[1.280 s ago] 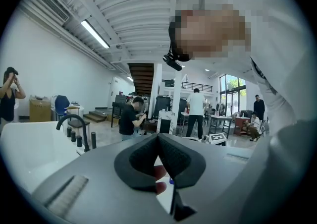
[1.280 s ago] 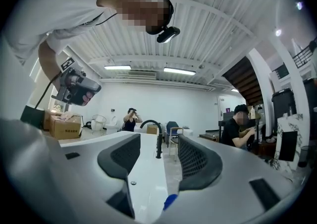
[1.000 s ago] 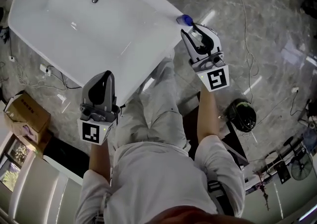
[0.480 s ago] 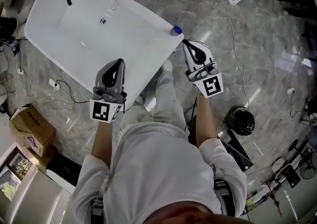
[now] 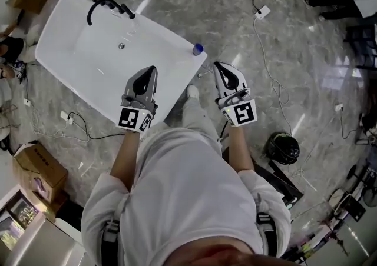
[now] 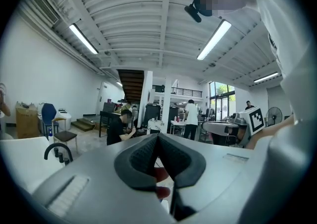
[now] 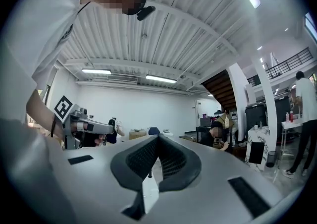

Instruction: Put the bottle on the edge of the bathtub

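While the left hand-held gripper and right hand-held gripper are hovering closed and empty, a blue-capped bottle is standing ahead between them on the bathtub corner.

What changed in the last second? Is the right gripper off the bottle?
The right gripper drew back from the bottle: it was right beside it and is now well clear. The left gripper shifted in over the bathtub rim. The bottle stayed standing on the tub's corner edge. Both grippers are now shut and empty.
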Demonstrator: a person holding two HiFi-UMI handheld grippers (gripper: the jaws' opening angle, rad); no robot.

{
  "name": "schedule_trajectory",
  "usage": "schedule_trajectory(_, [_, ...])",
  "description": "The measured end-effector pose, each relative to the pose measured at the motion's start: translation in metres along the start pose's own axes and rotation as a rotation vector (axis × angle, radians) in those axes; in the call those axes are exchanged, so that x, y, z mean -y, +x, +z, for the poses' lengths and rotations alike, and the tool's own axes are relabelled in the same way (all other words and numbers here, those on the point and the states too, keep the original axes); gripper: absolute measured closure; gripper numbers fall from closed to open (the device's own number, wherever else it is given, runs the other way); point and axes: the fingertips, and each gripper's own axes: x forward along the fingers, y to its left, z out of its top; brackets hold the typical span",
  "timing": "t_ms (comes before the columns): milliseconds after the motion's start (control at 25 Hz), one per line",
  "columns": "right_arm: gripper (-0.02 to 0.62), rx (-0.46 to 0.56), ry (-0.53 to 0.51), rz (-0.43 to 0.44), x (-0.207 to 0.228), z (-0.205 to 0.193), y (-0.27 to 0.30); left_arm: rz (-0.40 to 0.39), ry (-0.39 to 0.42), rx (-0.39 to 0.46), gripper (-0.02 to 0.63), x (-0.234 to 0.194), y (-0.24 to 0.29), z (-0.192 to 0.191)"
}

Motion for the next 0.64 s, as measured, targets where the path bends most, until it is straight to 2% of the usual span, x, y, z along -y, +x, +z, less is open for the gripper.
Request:
schedule_trajectory(160, [0.595,0.024,0.009,-0.013,0.003,0.02,-0.007,0.016,-0.011,0.016,0.607,0.007,0.011,0.016])
schedule_trajectory(320, [0.595,0.045,0.005,0.013,0.011,0.03,-0.014,0.042,-0.019,0.025,0.607,0.019,0.022,0.021])
schedule_trajectory(440, [0.595,0.071,0.004,0.037,0.017,0.033,-0.01,0.056,-0.019,0.028,0.607,0.022,0.03,0.022])
schedule_trajectory(640, [0.595,0.059,0.033,0.065,0.02,0.03,0.005,0.082,-0.008,0.049,0.607,0.018,0.035,0.025])
